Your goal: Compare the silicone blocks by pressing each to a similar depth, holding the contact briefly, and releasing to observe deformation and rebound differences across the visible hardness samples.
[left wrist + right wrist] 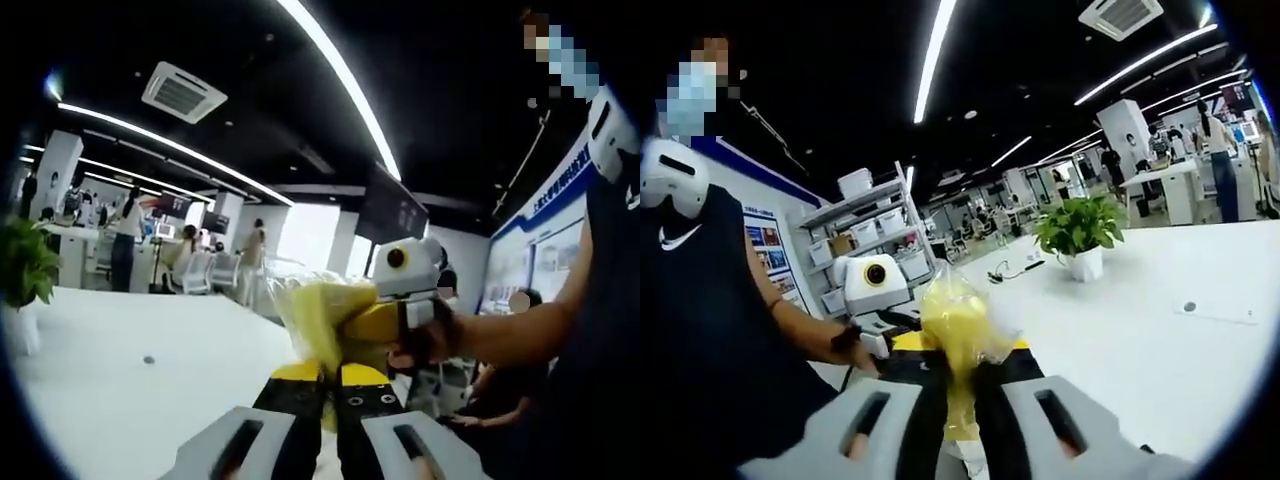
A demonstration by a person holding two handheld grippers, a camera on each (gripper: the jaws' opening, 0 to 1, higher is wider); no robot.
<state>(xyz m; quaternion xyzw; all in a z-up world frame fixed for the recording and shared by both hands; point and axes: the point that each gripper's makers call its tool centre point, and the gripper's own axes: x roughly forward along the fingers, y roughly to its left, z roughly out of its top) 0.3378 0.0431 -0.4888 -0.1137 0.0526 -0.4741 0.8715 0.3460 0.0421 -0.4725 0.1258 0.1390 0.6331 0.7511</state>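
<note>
Above the white table [120, 400], both grippers meet on one yellow silicone block in a clear bag [318, 318], held up in the air. Left gripper view: the left gripper [328, 378] has its jaws pressed together, pinching the bag's lower edge, while the right gripper [372, 325] clamps it from the right. Right gripper view: a potted plant [1080, 235] stands on the table behind.

The bag [958, 330] was thin, clear plastic film, crinkled and glossy, over matt yellow contents. The right gripper [958, 405] had matt black jaws and smooth grey plastic housings; the left gripper [330, 395] matched, with glossy yellow tips. The table [1160, 340] was smooth, matt white.
</note>
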